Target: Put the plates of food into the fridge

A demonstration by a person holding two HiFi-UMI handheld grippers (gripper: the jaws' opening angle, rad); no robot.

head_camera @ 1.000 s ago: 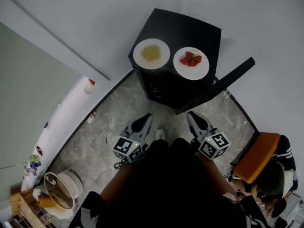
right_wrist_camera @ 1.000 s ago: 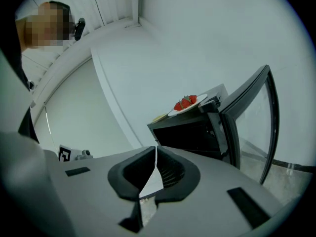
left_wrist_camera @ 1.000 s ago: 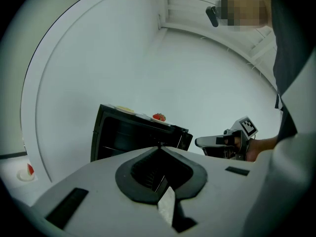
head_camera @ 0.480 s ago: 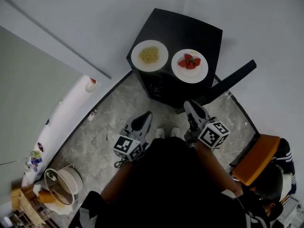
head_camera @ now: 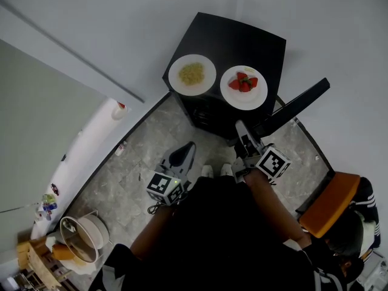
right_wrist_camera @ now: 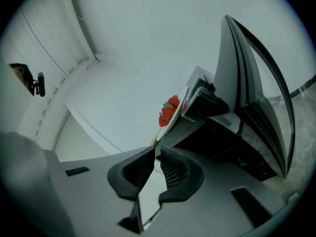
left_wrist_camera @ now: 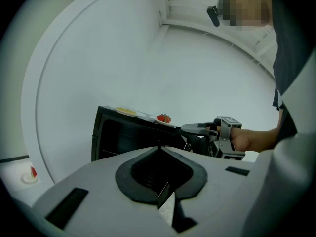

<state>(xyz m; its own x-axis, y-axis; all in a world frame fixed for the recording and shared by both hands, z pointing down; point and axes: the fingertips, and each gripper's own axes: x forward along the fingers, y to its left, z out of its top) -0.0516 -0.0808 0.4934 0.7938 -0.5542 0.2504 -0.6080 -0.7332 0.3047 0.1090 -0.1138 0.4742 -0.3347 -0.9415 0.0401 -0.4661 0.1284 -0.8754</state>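
The fridge (head_camera: 237, 41) is a low black cabinet standing on the grey stone-patterned floor (head_camera: 136, 156) against a pale wall. Its door (head_camera: 297, 105) is swung open to the person's right. Both plates rest on the fridge top, side by side and apart: the plate of strawberries (head_camera: 242, 104) sits nearer the door, and the plate of yellow food (head_camera: 191, 90) sits to its left. Neither plate is inside the cabinet. The right hand-held gripper (head_camera: 239, 125) is raised in front of the open fridge, just below the near edge of the strawberry plate and beside the door, and touches neither. In the right gripper view its jaws are drawn almost together with only a thin slit between the pads, and nothing is between them. Just past the jaw tips in that view are the strawberries (right_wrist_camera: 170, 110), with the door (right_wrist_camera: 247, 78) to their right. The left hand-held gripper (head_camera: 190, 145) is held lower, over the floor and well apart from the fridge. In the left gripper view its jaws meet at the tips and hold nothing, and the fridge (left_wrist_camera: 123, 138) lies beyond them. An orange chair (head_camera: 327, 202) stands at the right.
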